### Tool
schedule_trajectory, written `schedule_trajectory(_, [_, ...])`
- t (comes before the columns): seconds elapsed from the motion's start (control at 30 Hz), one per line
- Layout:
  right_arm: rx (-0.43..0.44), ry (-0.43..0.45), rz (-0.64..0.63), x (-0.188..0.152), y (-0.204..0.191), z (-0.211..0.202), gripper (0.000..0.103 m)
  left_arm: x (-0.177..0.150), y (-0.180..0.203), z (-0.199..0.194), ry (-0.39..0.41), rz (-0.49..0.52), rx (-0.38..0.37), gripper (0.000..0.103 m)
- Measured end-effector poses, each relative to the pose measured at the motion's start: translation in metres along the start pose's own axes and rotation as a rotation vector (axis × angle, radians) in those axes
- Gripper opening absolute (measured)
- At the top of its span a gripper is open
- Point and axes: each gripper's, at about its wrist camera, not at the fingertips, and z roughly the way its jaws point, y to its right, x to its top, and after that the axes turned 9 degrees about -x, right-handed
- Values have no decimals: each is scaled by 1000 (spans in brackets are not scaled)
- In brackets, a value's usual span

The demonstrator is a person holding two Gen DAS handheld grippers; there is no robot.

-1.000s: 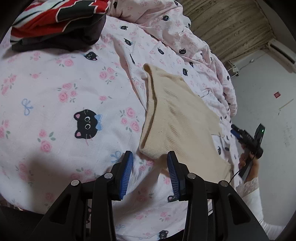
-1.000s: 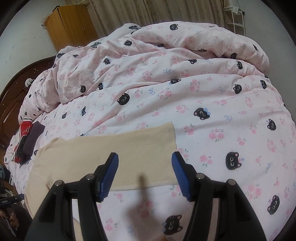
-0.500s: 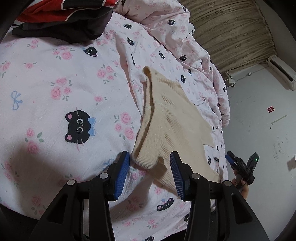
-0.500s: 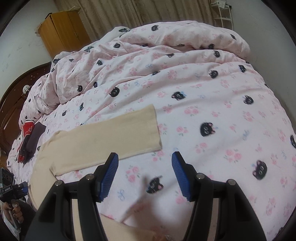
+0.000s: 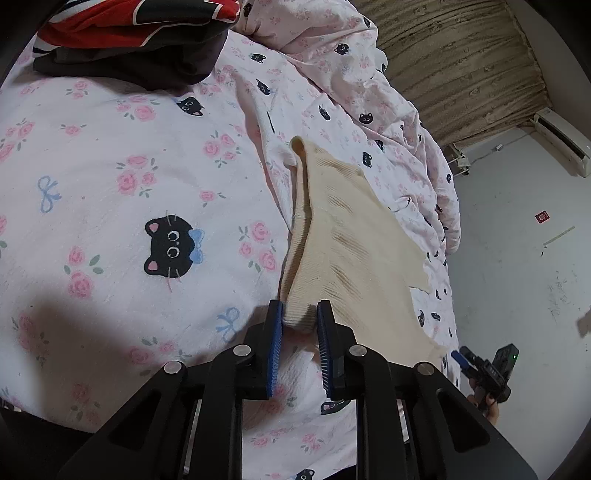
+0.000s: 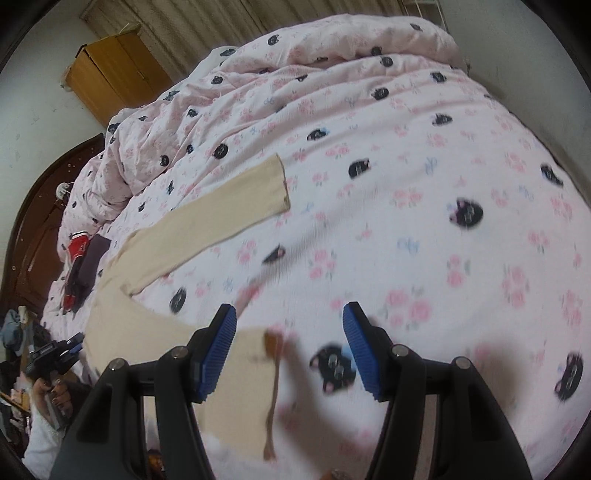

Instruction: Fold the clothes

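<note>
A cream ribbed sweater (image 5: 354, 251) lies on the pink cat-print bedsheet (image 5: 110, 184). My left gripper (image 5: 299, 314) is shut on a corner of its ribbed edge, and the cloth rises slightly off the sheet there. In the right wrist view one sleeve (image 6: 221, 218) stretches flat across the bed toward the centre. Another cream edge (image 6: 236, 369) lies blurred under my right gripper (image 6: 290, 317). That gripper is open, hovering over the sheet with nothing between its fingers.
A folded red, black and white clothes pile (image 5: 140, 33) sits at the far left of the bed, also seen small (image 6: 79, 254). A crumpled duvet (image 6: 258, 74) heaps along the back. A wooden cabinet (image 6: 110, 77) stands behind. A hand (image 6: 51, 391) holds the other gripper.
My left gripper moved forward and closed on the sweater's ribbed corner. My right gripper drew away from the sleeve end toward the near edge of the sweater, still open.
</note>
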Motion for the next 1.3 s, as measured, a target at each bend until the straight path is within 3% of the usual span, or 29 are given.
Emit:
schedule_trajectory(0.43, [82,-168,67,-72,12,-11,61,-4,-8,-2,23,-27,28,14])
schedule_trajectory(0.6, [113,-208,74,-79,12,-7,60,-4,-10,-2,27,-35,24,14])
schedule_trajectory(0.77, [125,-242,74,-84,10,0,49,-4,-11,-2,31,-43,19,14])
schedule_trajectory(1.3, [280,-308,231,-79,24,28,43,-4,-16,-3,38,-66,4,14])
